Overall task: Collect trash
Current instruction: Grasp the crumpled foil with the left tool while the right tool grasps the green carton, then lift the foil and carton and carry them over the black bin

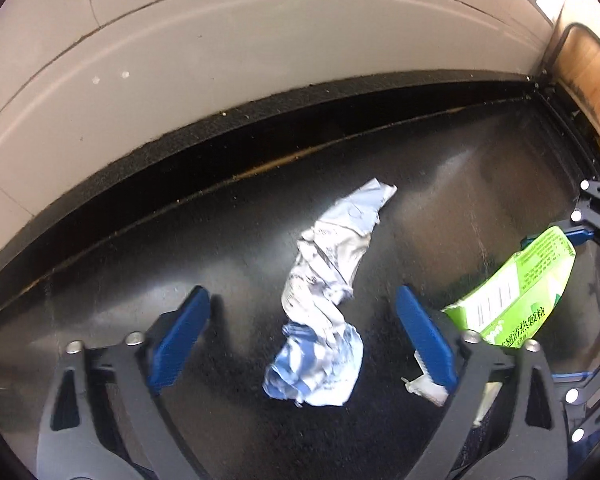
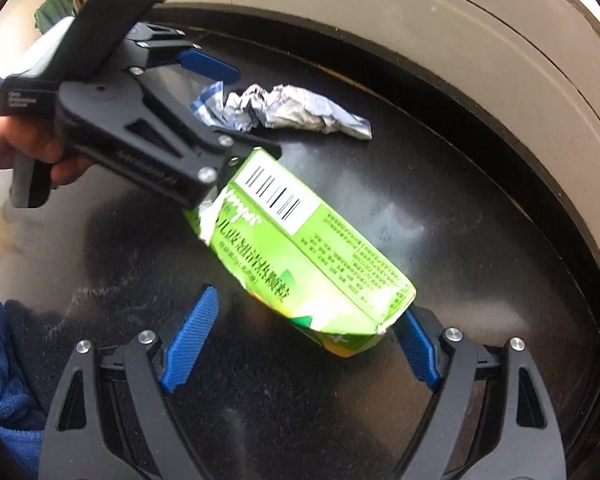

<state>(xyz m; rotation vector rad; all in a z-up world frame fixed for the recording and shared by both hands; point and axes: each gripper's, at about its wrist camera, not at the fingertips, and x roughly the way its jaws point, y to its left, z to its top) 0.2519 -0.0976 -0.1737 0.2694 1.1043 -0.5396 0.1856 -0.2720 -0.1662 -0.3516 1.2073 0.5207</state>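
Observation:
A crumpled silver-and-blue wrapper point(image 1: 324, 280) lies on the black tabletop point(image 1: 100, 280). My left gripper point(image 1: 302, 296) is open and straddles it, with both blue pads clear of the foil. A torn green carton point(image 2: 300, 248) with a barcode lies flat to the right of the wrapper point(image 2: 292, 112). My right gripper point(image 2: 308, 304) stands open around the carton's near end. Its left pad is apart from the carton, and its right pad is partly hidden behind the torn corner. In the right wrist view a hand point(image 2: 16, 140) holds the left gripper point(image 2: 256, 114) over the wrapper.
A small white scrap point(image 1: 424, 386) lies by the left gripper's right finger. A pale wall point(image 1: 260, 40) runs behind the table's raised black back edge point(image 1: 260, 120). Blue fleece fabric point(image 2: 4, 360) sits at the table's left. A wooden panel point(image 1: 592, 76) stands at the far right.

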